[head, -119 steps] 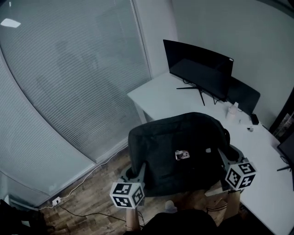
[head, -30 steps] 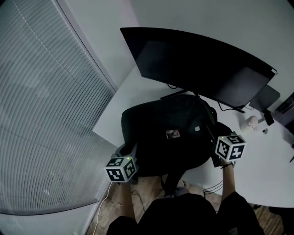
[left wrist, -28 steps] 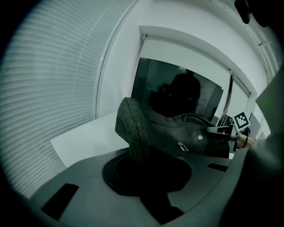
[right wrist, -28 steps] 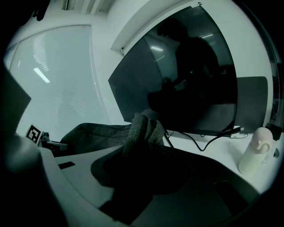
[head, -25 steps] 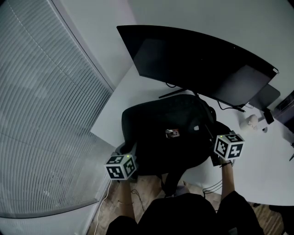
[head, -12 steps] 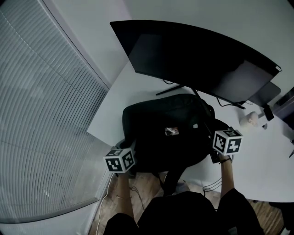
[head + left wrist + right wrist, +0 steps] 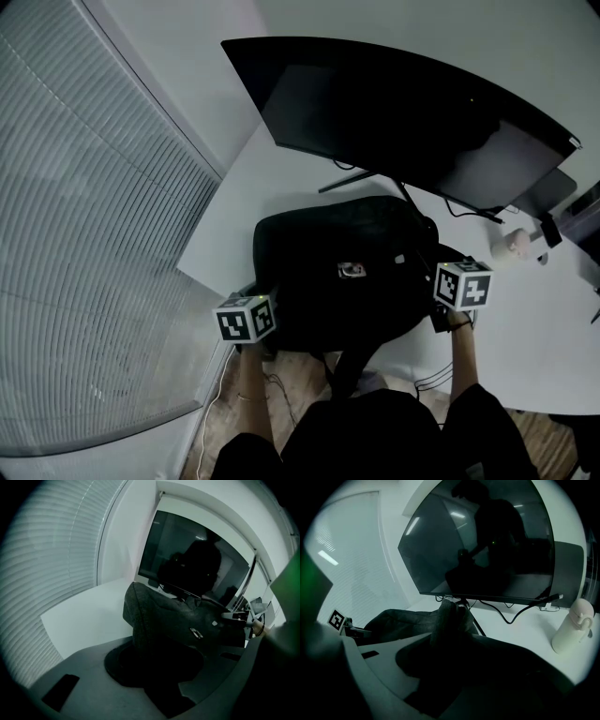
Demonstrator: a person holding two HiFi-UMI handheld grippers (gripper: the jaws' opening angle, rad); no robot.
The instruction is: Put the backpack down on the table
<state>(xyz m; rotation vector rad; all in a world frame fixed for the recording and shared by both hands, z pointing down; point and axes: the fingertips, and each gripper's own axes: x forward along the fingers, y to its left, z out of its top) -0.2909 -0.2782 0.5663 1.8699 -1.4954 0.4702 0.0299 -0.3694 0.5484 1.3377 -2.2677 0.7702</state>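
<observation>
Head view: dark grey fabric backpack (image 7: 347, 272) lies flat on the white counter (image 7: 234, 225) near its left front corner, the near part over the front edge and one strap (image 7: 345, 364) hanging toward the wood floor (image 7: 300, 375). Left gripper (image 7: 265, 300) is at the bag's left near corner; its fingers have just been opening, with a fold of fabric between them and, as far as shows, lightly pinched. Right gripper (image 7: 436, 281) is at the right side, its fingers clenched on a bunched fold. The task looks almost done, with only the release left. Risk: with the near part overhanging, letting go now could let the bag slide off the front edge, and the dangling strap adds pull. One side freed before the other could swing it round. Pushing deeper risks hitting the stand (image 7: 349, 180) of the large dark curved monitor (image 7: 403, 122), just behind the bag, or snagging the black cable (image 7: 469, 214). Little bare counter remains on the left before the corner and the window blinds (image 7: 84, 234). More room lies on the right, with the white bottle (image 7: 514, 244) well apart.
</observation>
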